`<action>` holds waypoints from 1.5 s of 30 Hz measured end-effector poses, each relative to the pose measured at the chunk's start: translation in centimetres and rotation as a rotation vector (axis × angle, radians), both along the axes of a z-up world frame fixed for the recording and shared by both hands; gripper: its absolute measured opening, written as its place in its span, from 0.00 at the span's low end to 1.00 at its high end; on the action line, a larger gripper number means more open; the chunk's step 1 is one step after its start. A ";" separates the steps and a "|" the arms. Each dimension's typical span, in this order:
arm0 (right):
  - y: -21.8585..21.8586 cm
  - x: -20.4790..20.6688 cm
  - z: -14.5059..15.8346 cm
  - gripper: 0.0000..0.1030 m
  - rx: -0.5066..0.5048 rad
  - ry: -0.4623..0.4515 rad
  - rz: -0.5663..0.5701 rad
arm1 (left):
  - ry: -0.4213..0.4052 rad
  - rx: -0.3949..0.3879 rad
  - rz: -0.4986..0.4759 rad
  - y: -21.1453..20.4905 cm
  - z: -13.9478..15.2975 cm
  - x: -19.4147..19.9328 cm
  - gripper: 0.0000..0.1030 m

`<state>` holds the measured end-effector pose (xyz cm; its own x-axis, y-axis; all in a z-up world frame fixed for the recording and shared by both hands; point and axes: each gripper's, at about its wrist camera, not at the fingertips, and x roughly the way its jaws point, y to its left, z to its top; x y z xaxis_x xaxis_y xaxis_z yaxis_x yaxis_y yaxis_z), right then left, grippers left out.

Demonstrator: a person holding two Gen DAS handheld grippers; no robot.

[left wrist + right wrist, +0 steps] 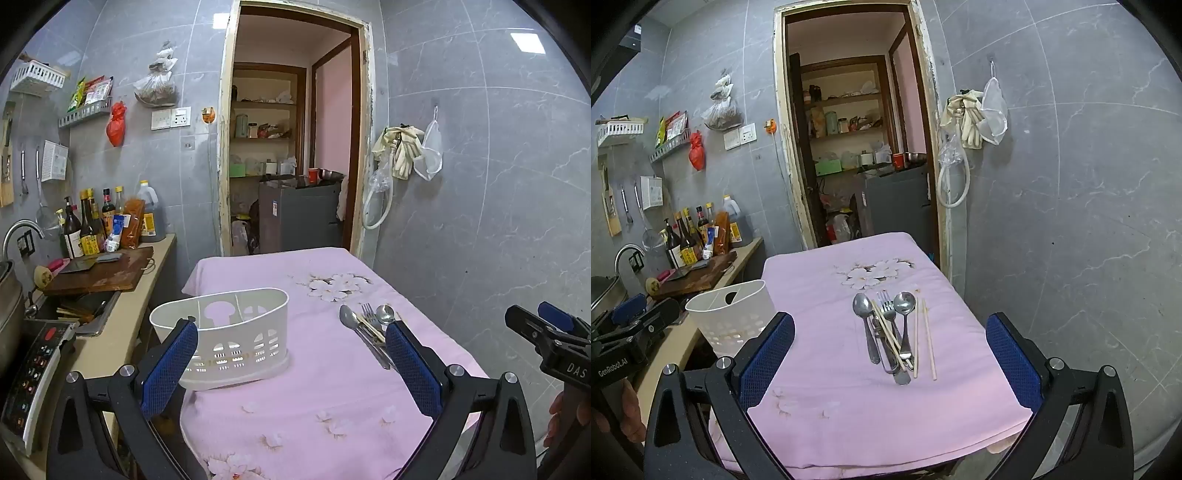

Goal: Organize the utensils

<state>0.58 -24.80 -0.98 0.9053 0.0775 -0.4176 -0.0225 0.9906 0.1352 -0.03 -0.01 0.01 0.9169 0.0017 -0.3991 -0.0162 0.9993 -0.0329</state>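
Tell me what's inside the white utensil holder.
The white utensil holder shows only its dividers and bare inner walls; no utensil sticks out. Its floor is hidden by the front wall. The spoons, fork and chopsticks lie on the pink cloth.

Caddy (225, 338) stands on table (295, 387) at frame left; utensils (895, 334) lie on table centre-right; counter (122, 317) left of table

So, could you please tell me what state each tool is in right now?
Left tool: open, holding nothing.
Right tool: open, holding nothing.
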 end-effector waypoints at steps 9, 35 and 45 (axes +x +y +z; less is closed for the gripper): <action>0.1 0.0 0.0 0.99 0.002 0.001 0.000 | 0.000 -0.008 0.000 -0.1 0.2 -0.5 0.99; 0.2 0.2 -0.1 0.99 0.001 0.011 0.001 | 0.009 -0.011 0.001 0.0 0.0 0.0 0.99; 0.3 0.3 -0.1 0.99 0.001 0.014 0.001 | 0.010 -0.014 0.000 0.0 0.0 0.0 0.99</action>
<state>0.84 -24.54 -1.05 0.8994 0.0787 -0.4300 -0.0216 0.9905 0.1361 0.00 0.03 -0.01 0.9129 -0.0033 -0.4082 -0.0171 0.9988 -0.0464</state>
